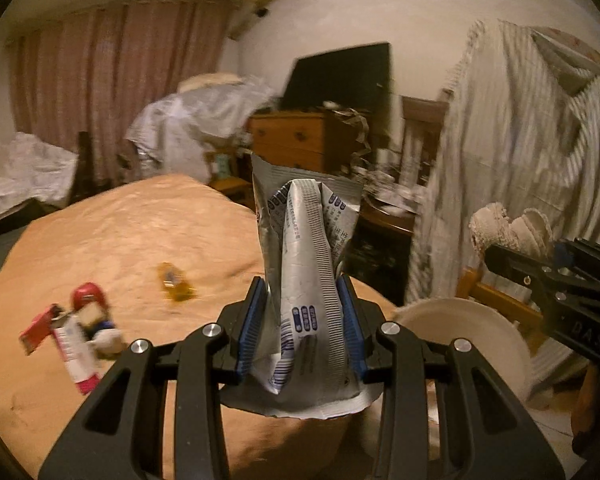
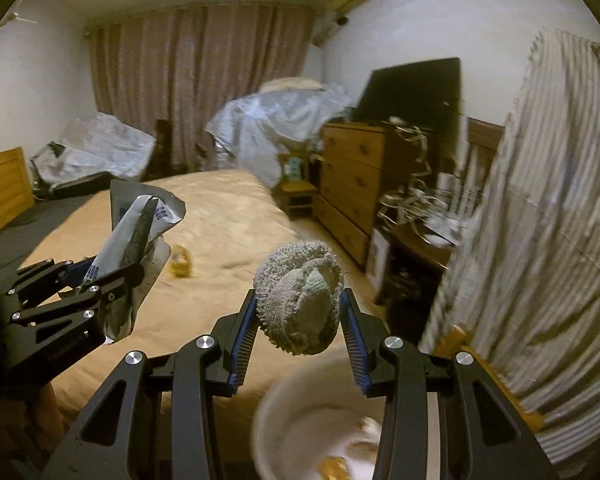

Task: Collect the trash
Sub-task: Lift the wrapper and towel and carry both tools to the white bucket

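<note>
1. My left claw (image 1: 303,320) is closed on a crumpled silver wrapper (image 1: 306,264) with blue print. The wrapper stands upright between the two blue pads (image 1: 249,320) and rises above the fingertips.
2. My right claw (image 2: 300,320) holds a balled-up grey knitted cloth (image 2: 300,300), pressed between its pads (image 2: 244,332) from both sides.
3. Both claws are in the air above the bed (image 1: 112,236), which has a peach cover. From the right wrist view, the left claw (image 2: 112,276) with its wrapper (image 2: 140,220) is to the left of the cloth and apart from it.
4. A white bin (image 2: 300,424) is just under the right claw, beside the bed; some yellowish pieces lie inside. In the left wrist view its rim (image 1: 460,316) is at the right of my left claw.
5. More trash lies on the bed: a small amber wrapper (image 1: 174,280) near the middle, and a red and white package (image 1: 74,332) at the left side.
6. A wooden dresser (image 2: 352,168) stands behind the bed, with a dark screen (image 2: 412,92) on it.
</note>
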A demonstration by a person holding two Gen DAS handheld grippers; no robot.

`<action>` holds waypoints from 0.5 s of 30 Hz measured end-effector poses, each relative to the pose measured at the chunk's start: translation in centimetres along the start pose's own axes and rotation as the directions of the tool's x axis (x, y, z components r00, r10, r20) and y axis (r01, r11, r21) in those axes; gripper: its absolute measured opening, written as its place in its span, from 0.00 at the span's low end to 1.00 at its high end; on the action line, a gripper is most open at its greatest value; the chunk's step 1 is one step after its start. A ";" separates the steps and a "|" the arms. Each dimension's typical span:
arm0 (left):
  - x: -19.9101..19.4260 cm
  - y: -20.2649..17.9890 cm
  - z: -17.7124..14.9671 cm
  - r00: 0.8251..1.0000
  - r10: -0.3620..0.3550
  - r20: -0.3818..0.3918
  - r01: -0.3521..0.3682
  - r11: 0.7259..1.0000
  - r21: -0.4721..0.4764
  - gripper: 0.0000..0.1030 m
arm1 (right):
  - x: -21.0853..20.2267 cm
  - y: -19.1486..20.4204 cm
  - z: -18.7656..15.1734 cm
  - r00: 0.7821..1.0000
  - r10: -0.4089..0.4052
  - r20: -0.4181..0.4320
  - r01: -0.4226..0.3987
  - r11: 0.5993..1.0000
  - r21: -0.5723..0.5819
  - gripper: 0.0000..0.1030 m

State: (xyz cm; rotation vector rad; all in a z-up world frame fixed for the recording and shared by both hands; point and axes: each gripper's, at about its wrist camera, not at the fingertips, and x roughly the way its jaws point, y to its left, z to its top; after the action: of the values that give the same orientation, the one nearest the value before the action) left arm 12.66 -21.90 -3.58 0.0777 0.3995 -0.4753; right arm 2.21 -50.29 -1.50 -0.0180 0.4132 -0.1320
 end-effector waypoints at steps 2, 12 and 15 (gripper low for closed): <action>0.9 -1.6 0.1 0.999 -0.042 -0.027 0.043 0.999 0.012 0.35 | -0.1 -2.4 -0.3 0.999 -0.022 -0.023 0.022 1.000 0.011 0.41; 5.6 -7.4 0.0 0.970 -0.164 -0.177 0.174 0.984 0.043 0.35 | 2.3 -11.9 -2.0 0.983 -0.042 -0.178 0.061 0.993 0.103 0.41; 7.1 -8.9 -0.5 0.950 -0.194 -0.246 0.216 0.974 0.065 0.35 | 4.0 -14.1 -2.7 0.962 -0.014 -0.273 0.046 0.993 0.109 0.41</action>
State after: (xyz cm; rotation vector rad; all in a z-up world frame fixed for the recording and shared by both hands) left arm 14.16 -32.75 -6.64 0.1843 0.6256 -0.6932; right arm 3.03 -64.77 -4.99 0.1086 0.6802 -0.1893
